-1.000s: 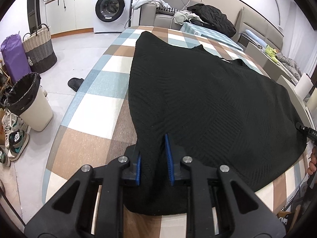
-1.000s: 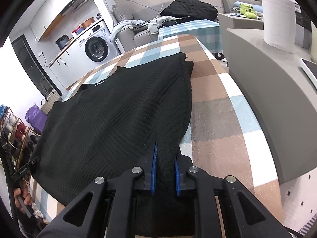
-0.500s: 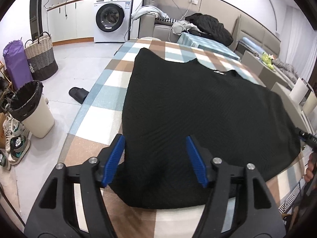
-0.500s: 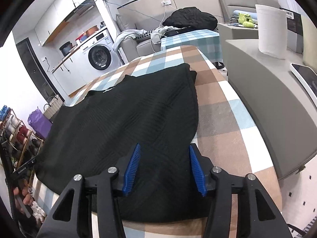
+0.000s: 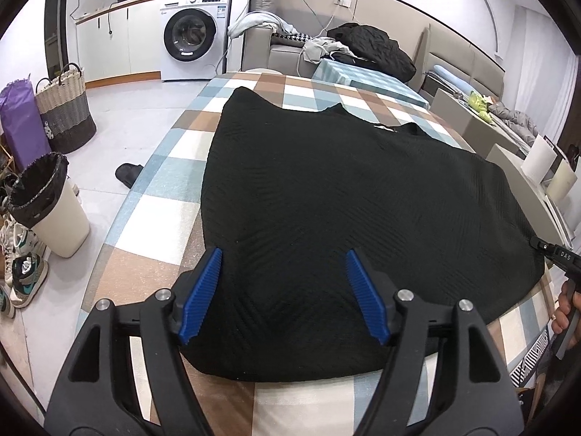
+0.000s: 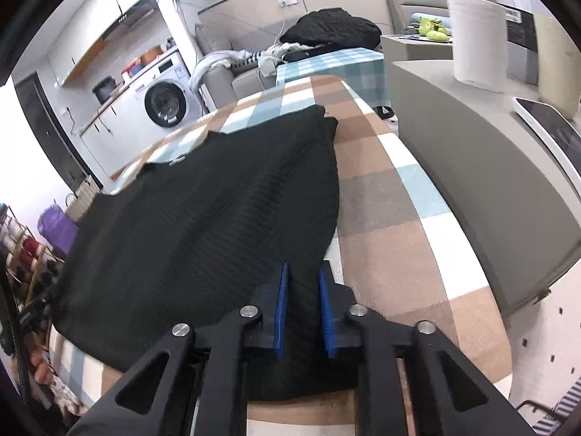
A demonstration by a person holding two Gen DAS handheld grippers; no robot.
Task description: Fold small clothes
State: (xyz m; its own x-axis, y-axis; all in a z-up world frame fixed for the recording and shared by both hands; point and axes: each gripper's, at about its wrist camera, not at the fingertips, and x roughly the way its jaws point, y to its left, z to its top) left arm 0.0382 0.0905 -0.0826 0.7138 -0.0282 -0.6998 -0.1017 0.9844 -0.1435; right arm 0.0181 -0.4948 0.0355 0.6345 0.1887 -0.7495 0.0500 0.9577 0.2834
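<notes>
Left wrist: left gripper (image 5: 283,292) spread over black garment (image 5: 345,210), "DAS" on right gripper (image 5: 555,252), which pinches the hem.

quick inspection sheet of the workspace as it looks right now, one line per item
surface: checked tablecloth in brown, blue and white, covering the table.
job's things: black knit garment spread flat, neckline at the far edge.
clutter: nothing seen on the cloth besides the garment.
grippers: left gripper jaws wide open over the near hem; right gripper jaws nearly closed with a fold of the garment between them.
cables: white cable running from a wall socket to the sofa.
surroundings: washing machine, lined bin, woven basket, slipper, clothes-piled sofa, paper roll.
</notes>
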